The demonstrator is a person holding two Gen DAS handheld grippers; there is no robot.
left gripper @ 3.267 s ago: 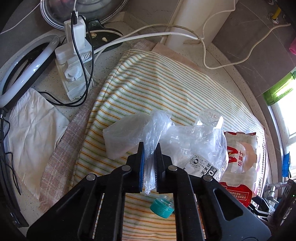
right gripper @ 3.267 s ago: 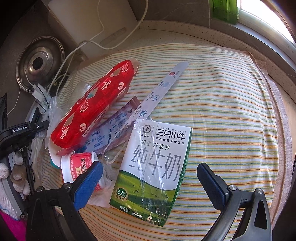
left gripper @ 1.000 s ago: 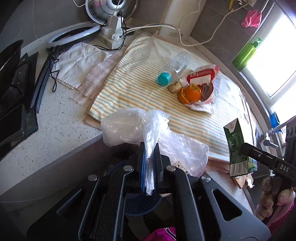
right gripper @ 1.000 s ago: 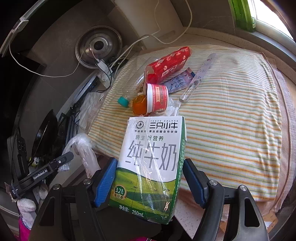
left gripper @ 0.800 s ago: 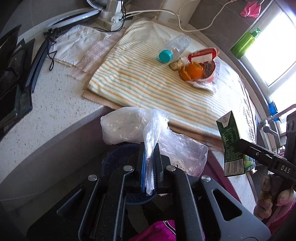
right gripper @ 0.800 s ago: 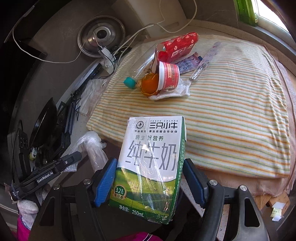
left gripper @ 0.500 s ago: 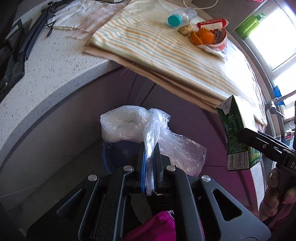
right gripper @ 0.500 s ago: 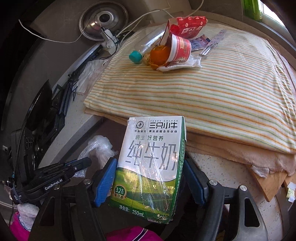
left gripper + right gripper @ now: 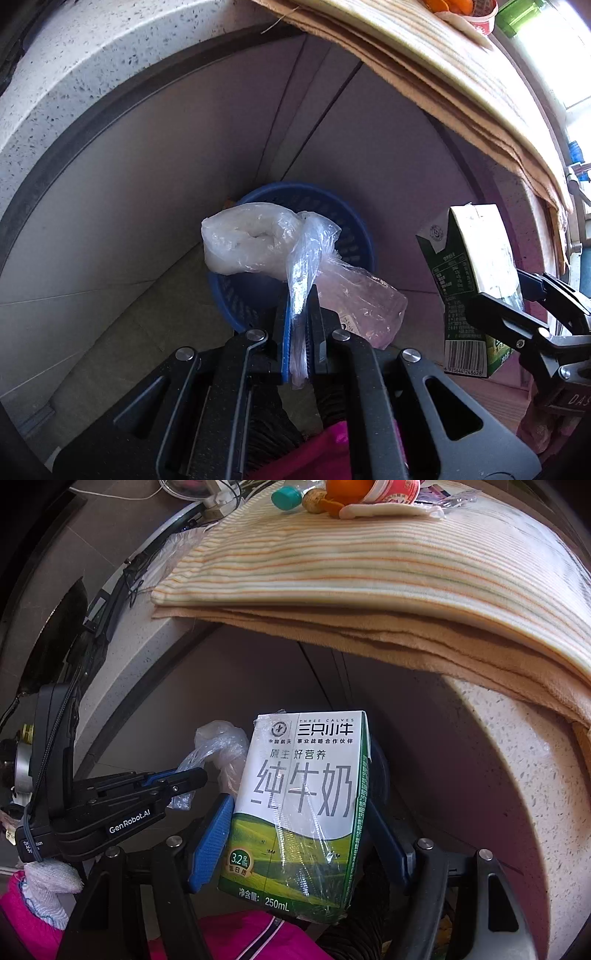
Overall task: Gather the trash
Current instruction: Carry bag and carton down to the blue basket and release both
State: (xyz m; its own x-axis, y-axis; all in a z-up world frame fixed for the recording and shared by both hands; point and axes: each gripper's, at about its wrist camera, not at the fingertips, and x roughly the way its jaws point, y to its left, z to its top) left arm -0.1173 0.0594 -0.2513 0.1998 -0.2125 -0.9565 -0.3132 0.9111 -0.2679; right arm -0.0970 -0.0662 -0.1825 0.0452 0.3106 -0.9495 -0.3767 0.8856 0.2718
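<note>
My left gripper [image 9: 300,325] is pressed together on a twist of the clear plastic bag [image 9: 258,240], which hangs just over the blue basket [image 9: 354,236] standing on the floor against the cabinet front, below the counter edge. My right gripper [image 9: 295,834] has its jaws spread wide around the milk carton [image 9: 306,805] and pinching it by its sides; from the left view the carton [image 9: 472,280] sits to the right of the basket, not yet over it. The worry I see is aim: if I let the carton go from here it likely lands on the floor right of the rim. The bag is light and crumpled, so it may cling to my pads or drift and catch on the near rim instead of falling in. The two grippers are near each other, so crowding over the basket could knock them together. More trash, an orange peel [image 9: 343,491] and a red cup [image 9: 395,487], waits on the striped cloth [image 9: 369,565] far above.
</note>
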